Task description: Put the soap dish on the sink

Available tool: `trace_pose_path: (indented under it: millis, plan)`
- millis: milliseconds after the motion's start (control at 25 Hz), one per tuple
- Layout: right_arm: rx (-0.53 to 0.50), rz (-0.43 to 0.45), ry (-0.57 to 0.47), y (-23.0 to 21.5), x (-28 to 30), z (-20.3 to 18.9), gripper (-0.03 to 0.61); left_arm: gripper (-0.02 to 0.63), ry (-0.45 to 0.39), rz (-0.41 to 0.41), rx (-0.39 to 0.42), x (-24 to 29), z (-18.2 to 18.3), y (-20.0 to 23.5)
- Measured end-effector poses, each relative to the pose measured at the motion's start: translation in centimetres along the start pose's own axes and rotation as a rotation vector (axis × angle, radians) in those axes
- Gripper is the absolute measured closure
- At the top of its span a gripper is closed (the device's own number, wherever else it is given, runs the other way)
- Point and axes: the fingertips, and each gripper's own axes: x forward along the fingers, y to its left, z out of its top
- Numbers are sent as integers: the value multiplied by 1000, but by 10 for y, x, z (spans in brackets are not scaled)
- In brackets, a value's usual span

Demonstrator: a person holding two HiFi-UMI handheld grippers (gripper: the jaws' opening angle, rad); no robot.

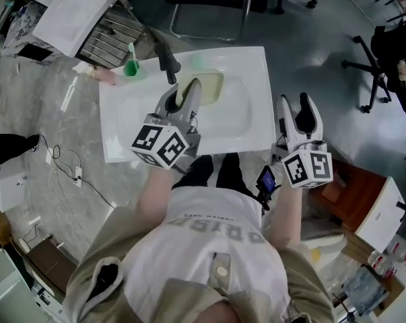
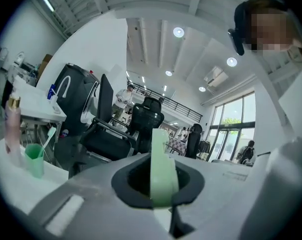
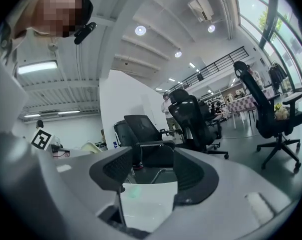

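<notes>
In the head view, my left gripper [image 1: 189,87] hangs over the white sink [image 1: 256,66], shut on the edge of a pale green soap dish [image 1: 208,86]. The dish is above the basin, just in front of the black faucet [image 1: 167,60]. In the left gripper view the soap dish [image 2: 163,169] stands on edge, pinched between the dark pads of the left gripper [image 2: 163,186]. My right gripper [image 1: 294,103] is beside the sink's right edge. In its own view the right gripper [image 3: 151,176] is open, with nothing in it and only white sink surface showing through the gap.
A green cup with a toothbrush [image 1: 132,66] and a pink bottle [image 1: 106,77] stand at the sink's back left corner. Office chairs [image 1: 209,5] [image 1: 381,66] stand beyond the sink and to the right. A metal rack with papers [image 1: 108,36] is at the far left. Cables [image 1: 68,167] lie on the floor.
</notes>
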Motion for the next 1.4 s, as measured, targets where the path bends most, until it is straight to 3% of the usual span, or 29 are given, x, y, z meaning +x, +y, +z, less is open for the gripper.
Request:
trace_pose_path:
  millis: [480, 840, 1040, 1400]
  plan:
    - [244, 251, 136, 27, 45, -52, 327, 600, -20, -44, -229, 15, -25, -9]
    - [447, 440, 231, 62, 61, -81, 327, 600, -35, -96, -340, 24, -32, -17]
    - [554, 486, 247, 70, 66, -88, 327, 600, -34, -123, -376, 29, -35, -22]
    - [576, 511, 289, 71, 69, -97, 393, 600, -32, -140, -473, 36, -44, -20]
